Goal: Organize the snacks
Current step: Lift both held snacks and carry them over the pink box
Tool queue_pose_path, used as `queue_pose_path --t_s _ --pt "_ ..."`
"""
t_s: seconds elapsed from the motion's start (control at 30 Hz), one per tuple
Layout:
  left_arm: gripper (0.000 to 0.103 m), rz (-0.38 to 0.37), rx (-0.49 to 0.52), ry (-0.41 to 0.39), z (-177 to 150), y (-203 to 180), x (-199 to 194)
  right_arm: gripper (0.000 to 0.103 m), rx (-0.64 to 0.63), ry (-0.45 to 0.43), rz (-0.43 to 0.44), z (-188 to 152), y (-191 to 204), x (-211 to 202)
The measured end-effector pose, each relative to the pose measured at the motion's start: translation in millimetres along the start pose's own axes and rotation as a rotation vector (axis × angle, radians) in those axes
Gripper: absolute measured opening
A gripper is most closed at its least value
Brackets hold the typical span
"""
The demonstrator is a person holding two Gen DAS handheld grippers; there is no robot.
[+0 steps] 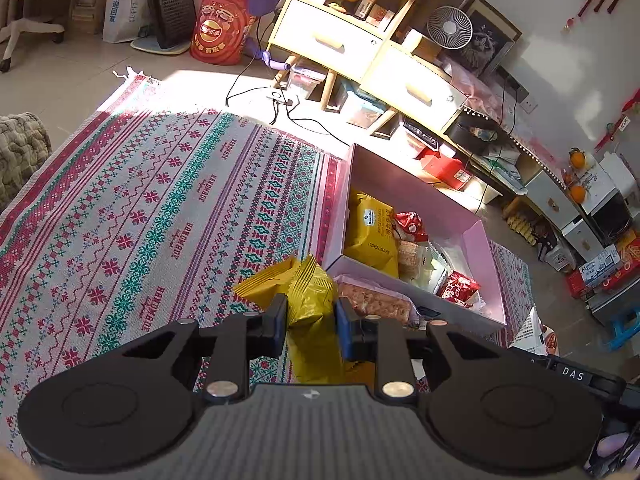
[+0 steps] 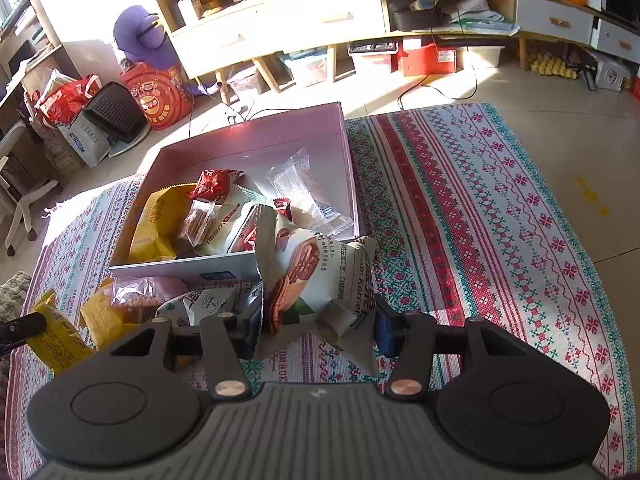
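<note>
- The patterned rug (image 1: 160, 200) spreads under the pink box (image 2: 248, 268).
- The pink box sits open on it, snack packets heaped inside.
- My right fingers (image 2: 316, 326) clamp a white pecan-kernel bag (image 2: 320, 276) just in front of the box.
- My left fingers (image 1: 310, 330) pinch a yellow snack packet (image 1: 308, 300) beside the box's near corner.

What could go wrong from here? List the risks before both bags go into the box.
1. The left gripper pinches the yellow bag near one crumpled end, so it may slip out.
2. The pecan bag in the right gripper is bulky; the pink box is already cluttered, so it might snag on the wall.
</note>
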State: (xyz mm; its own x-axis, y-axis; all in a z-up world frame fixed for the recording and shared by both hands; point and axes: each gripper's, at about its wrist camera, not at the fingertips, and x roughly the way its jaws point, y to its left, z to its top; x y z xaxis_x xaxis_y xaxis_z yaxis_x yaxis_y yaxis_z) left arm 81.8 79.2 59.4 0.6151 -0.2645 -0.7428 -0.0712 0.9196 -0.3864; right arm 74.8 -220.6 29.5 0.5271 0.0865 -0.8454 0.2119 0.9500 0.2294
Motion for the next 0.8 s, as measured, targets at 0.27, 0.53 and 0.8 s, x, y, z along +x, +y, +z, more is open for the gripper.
queue_pose_path --t_s 0.27,0.53,0.8 --pt "0.031 -0.030 0.027 -0.031 15 -22 4 0.049 0.004 -0.035 0.029 15 2 1" --pt "0.031 -0.038 0.077 -0.015 27 -50 32 0.049 0.011 -0.056 0.063 29 2 20" --pt "0.031 -0.083 0.107 0.011 35 -78 62 0.049 -0.002 -0.063 0.089 32 1 30"
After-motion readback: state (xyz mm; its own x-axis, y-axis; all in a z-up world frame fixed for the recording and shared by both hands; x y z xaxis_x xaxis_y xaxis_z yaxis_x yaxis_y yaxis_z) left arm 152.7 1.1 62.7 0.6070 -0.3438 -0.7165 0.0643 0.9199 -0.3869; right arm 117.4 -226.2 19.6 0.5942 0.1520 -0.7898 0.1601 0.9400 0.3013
